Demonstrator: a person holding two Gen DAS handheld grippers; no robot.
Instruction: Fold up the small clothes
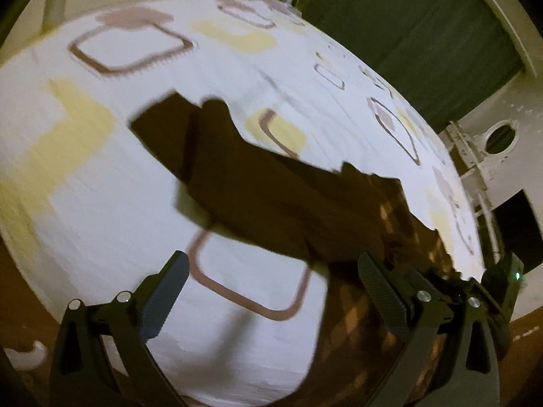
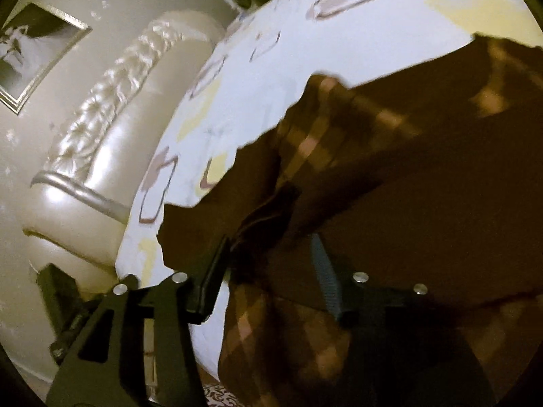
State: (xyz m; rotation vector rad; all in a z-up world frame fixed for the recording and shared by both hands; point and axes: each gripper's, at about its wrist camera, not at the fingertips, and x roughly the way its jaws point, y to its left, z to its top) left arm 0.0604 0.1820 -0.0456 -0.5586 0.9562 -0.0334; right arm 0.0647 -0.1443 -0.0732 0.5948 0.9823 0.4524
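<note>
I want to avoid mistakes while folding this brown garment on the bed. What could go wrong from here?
1. The brown checked garment lies bunched between the open fingers of the right claw; closing now may pinch several layers.
2. The garment reaches the near edge of the bed sheet, so it might slide off.
3. The left claw, open over bare sheet, could catch the sheet instead.
</note>
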